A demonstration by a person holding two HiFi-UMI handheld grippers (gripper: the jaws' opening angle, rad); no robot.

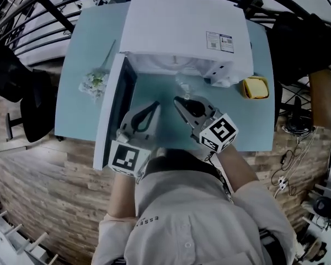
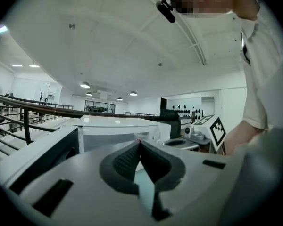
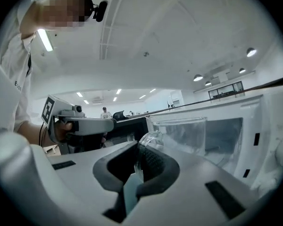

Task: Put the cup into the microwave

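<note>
Clear glass cup (image 3: pixel 186 133): handle apparently pinched in right gripper (image 3: pixel 139 150), to hold it upright facing open white microwave (image 1: pixel 182 32). Left gripper (image 2: pixel 140 144): closed, empty.

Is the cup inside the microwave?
No, the cup is held by its handle in the right tool, outside the open microwave.

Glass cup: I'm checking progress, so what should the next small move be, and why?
Probably push the right gripper forward: its jaws look shut on the handle of the glass cup, the cup is just outside the microwave, and the microwave door stands open.
</note>
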